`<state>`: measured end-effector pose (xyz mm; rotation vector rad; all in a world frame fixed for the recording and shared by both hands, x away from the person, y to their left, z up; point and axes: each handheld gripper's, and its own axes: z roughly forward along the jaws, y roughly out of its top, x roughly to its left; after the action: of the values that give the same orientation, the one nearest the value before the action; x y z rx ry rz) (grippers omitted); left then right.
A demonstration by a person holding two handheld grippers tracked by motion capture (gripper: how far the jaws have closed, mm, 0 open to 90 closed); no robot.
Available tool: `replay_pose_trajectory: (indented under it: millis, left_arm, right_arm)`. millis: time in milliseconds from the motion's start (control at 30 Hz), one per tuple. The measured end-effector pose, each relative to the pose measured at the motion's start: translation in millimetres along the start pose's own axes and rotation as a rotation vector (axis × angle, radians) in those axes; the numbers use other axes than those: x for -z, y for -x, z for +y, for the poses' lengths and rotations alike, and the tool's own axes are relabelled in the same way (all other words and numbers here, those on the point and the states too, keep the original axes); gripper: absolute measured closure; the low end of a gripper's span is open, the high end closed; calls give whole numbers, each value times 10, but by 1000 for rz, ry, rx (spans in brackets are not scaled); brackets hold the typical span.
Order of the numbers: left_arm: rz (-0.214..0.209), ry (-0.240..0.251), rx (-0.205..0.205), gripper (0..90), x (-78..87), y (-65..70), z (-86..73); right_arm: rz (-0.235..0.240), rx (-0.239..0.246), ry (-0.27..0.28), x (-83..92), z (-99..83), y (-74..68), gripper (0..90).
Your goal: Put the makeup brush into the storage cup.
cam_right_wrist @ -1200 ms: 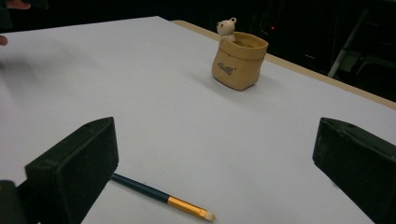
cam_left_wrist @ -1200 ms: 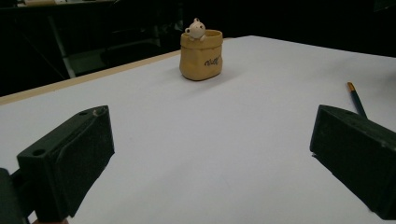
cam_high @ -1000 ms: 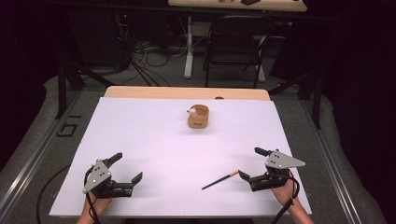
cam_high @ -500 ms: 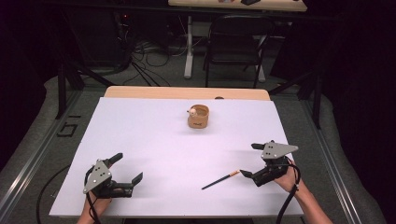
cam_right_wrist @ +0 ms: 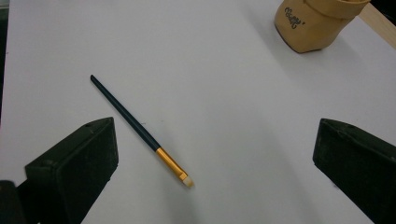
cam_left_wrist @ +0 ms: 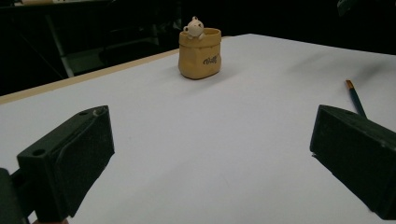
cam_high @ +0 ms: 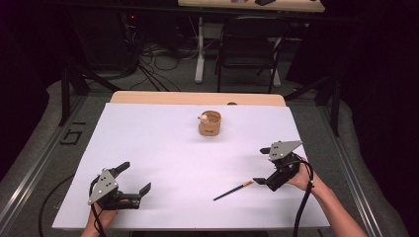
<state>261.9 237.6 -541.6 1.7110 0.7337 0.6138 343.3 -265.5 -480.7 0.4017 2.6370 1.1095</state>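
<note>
Right tool [cam_high: 262, 165] has lifted off the worktop [cam_high: 163, 148] and let go of the brush [cam_high: 233, 190]; jaws spread wide above it. Likely regrasping. Brush lies flat at 5 o'clock from the pot [cam_high: 210, 123], well apart; long axis 8-to-2, bristles at 2. Left tool [cam_high: 133, 178] idle, spread.

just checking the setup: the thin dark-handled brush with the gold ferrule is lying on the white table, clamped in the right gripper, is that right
Not quite. The thin dark-handled brush with the gold ferrule does lie on the white table, but the right gripper is not clamped on it: the right gripper view shows its jaws wide open, the brush lying free between them.
</note>
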Motion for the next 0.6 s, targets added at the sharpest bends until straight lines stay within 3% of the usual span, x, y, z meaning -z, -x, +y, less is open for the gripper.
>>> replay_pose_trajectory:
  millis: [233,600]
  left_arm:
    - [-1,0,0,0,-4,0,1]
    - [-1,1,-1,0,-3,-2,3]
  right_arm:
    - [31,38,-57,-52,81,35,0]
    - [98,173,-200,-178,292,38,0]
